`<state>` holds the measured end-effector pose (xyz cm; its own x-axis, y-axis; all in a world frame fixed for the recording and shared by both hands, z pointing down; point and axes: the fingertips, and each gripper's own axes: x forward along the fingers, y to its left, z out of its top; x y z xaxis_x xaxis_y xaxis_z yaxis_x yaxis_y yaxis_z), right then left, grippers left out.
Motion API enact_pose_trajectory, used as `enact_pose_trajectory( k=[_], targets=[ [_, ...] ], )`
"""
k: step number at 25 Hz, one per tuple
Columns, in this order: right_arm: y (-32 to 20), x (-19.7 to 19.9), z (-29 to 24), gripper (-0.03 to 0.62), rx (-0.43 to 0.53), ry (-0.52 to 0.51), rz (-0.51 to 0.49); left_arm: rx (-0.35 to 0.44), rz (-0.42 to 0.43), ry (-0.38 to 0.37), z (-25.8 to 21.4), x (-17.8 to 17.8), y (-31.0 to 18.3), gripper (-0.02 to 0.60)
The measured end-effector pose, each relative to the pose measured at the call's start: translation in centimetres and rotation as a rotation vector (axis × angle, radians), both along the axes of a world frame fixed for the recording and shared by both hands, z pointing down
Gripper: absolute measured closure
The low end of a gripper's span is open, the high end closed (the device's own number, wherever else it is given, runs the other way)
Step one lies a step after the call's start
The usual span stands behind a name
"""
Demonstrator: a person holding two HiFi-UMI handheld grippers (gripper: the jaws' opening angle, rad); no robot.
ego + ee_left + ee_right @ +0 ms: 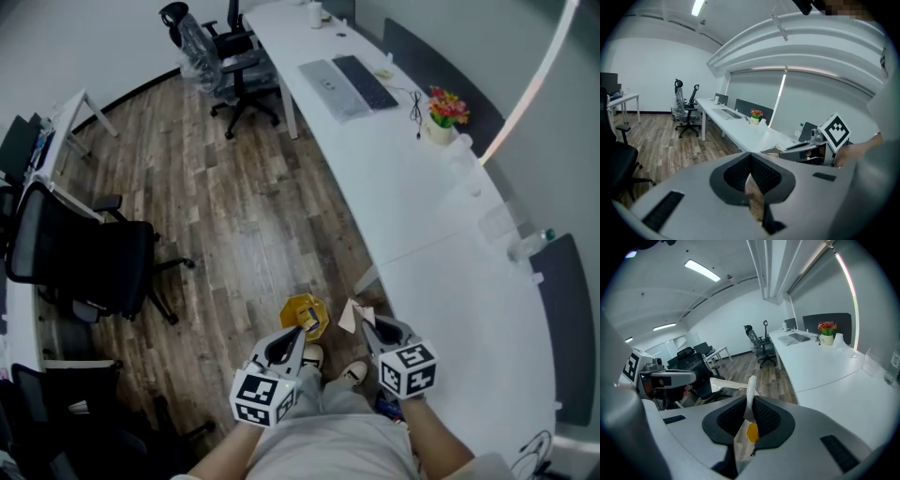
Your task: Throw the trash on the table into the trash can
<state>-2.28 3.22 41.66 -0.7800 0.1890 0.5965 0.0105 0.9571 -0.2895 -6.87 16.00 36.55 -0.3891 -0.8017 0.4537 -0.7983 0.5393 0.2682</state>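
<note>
White paper scrap (751, 385) pinched between right gripper (750, 406) jaws; left gripper (751, 163) closed.

The right claw (749, 414) has its jaws pinched together on a thin whitish scrap of paper (751, 389) that stands up between the pads. To the right a long white desk (834, 376) runs away into the far room, carrying a pot of flowers (827, 328). Office chairs (761, 347) stand far off on the wooden floor (768, 373).

The head view looks steeply down over floor (234, 216) and desk (422, 206), while both gripper views sit close behind their jaws, facing along that same desk.
</note>
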Motion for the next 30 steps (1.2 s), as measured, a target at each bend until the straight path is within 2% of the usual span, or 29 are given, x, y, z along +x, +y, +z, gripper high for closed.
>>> enact_pose_trajectory(
  k=[12, 18, 30],
  targets=[
    [4.0, -4.1, 4.4, 0.533, -0.01, 0.056, -0.129, 0.001, -0.128, 0.036, 3.1, -3.4, 4.2, 0.581],
    [4.9, -7.1, 7.6, 0.533, -0.02, 0.039, -0.159, 0.012, -0.16, 0.027, 5.4, -5.9, 5.0, 0.581],
    [7.6, -7.6, 17.8, 0.533, -0.06, 0.148, -0.216, -0.03, -0.204, 0.087, 13.9, -6.8, 5.9, 0.581]
  ],
)
